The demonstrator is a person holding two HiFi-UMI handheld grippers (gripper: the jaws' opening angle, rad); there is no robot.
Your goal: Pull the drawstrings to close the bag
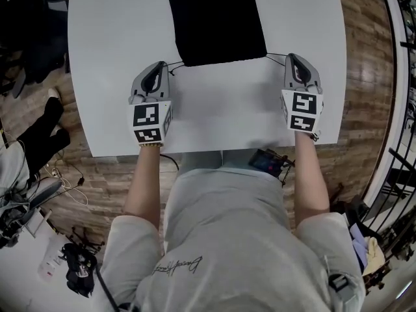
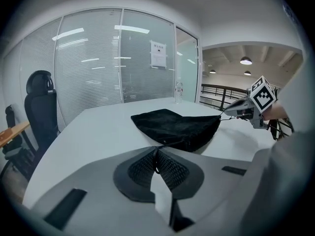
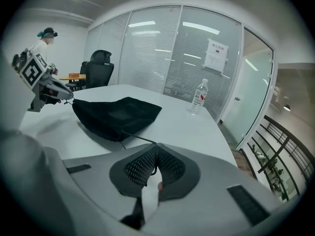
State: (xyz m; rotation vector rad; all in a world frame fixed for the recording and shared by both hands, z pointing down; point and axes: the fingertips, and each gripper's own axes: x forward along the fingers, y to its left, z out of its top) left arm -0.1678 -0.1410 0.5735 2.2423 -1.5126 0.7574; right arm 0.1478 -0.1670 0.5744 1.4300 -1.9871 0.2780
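Note:
A black drawstring bag (image 1: pixel 218 19) lies flat on the white table (image 1: pixel 117 57), its mouth edge toward me and lifted a little. My left gripper (image 1: pixel 162 64) is at the mouth's left corner, shut on the left drawstring (image 1: pixel 174 65). At the right corner my right gripper (image 1: pixel 290 57) is shut on the right drawstring (image 1: pixel 275 56). In the left gripper view the bag (image 2: pixel 176 126) lies just beyond the shut left gripper (image 2: pixel 157 150), with the right gripper (image 2: pixel 244 110) across it. In the right gripper view a thin cord (image 3: pixel 139 139) runs from the bag (image 3: pixel 117 114) into the shut right gripper (image 3: pixel 155 151).
A clear water bottle (image 3: pixel 199 97) stands at the table's far end. Black office chairs (image 2: pixel 42 112) stand beside the table, near a glass wall with blinds. A person (image 3: pixel 43 42) stands far off. Cables and gear lie on the wood floor (image 1: pixel 71 181).

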